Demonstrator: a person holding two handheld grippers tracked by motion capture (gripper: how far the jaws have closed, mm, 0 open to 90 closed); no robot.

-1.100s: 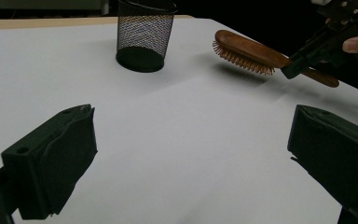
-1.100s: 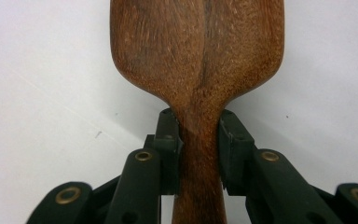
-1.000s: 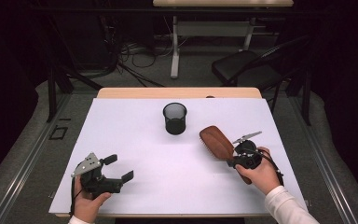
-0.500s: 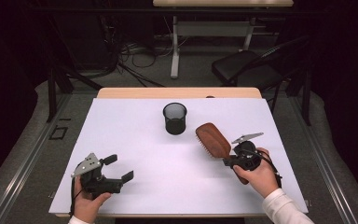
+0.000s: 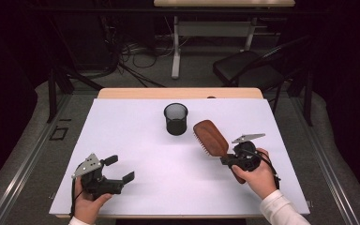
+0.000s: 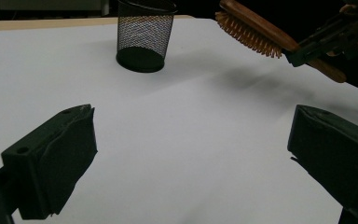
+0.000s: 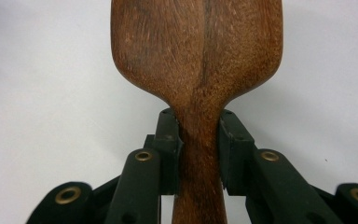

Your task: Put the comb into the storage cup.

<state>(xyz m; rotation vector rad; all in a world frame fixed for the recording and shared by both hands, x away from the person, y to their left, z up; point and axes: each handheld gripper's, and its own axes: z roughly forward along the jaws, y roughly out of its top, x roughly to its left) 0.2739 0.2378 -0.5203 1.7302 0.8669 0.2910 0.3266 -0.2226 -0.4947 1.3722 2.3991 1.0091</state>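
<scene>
I note the hairbrush (image 5: 210,137): reddish-brown wood, darker grain streaks running lengthwise along its back, bristles (image 6: 248,33) an orange-tan. Pen cup (image 5: 176,119): black wire mesh, fine grid pattern, solid black base. Table (image 5: 136,136): plain white sheet, pale wood edge at the far side. Left gripper (image 5: 120,174) and right gripper (image 5: 225,161): matte black, brass-coloured rivets on the right one, grey top plates.

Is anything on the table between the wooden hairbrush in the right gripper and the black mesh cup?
Nothing visible. The right gripper clamps the brown wooden hairbrush by its handle, lifted off the white table. Bare tabletop separates the brush head from the black wire-mesh cup.
</scene>
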